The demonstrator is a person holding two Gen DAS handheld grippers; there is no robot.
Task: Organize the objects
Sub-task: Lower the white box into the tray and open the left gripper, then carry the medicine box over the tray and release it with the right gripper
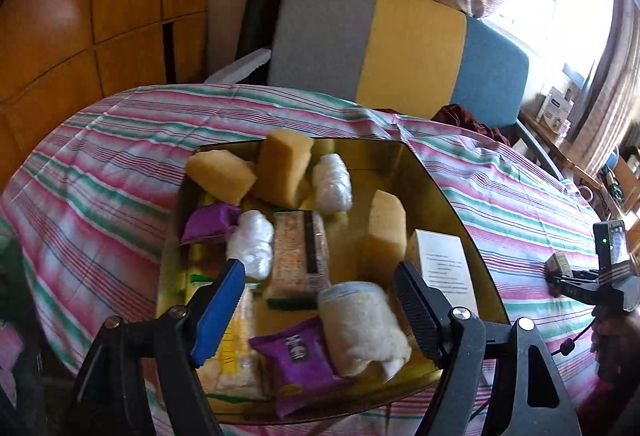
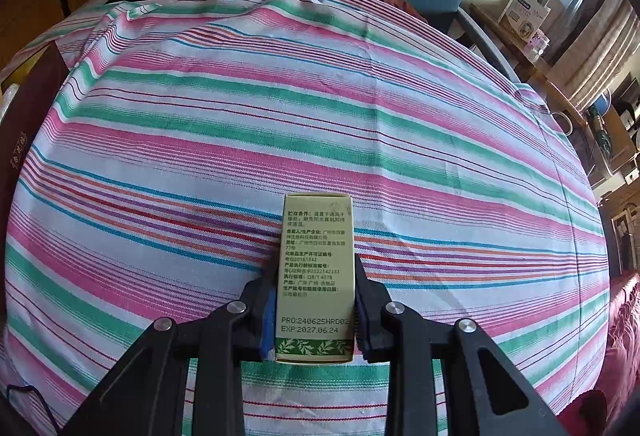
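A gold-lined box (image 1: 440, 187) sits on the striped cloth and holds yellow sponges (image 1: 282, 171), white wrapped bundles (image 1: 252, 242), purple packets (image 1: 298, 364), a clear snack pack (image 1: 298, 256) and a rolled white towel (image 1: 360, 324). My left gripper (image 1: 320, 308) is open and empty, hovering over the box's near end above the towel and a purple packet. My right gripper (image 2: 316, 300) is shut on a small green carton (image 2: 316, 276) with printed text, held just above the cloth. It also shows in the left wrist view (image 1: 560, 268) at the far right.
The striped tablecloth (image 2: 280, 107) covers the table. A grey, yellow and blue chair back (image 1: 400, 43) stands behind the table. A dark box edge (image 2: 24, 123) sits at the left of the right wrist view. Shelves with clutter (image 2: 528, 19) stand at the right by the window.
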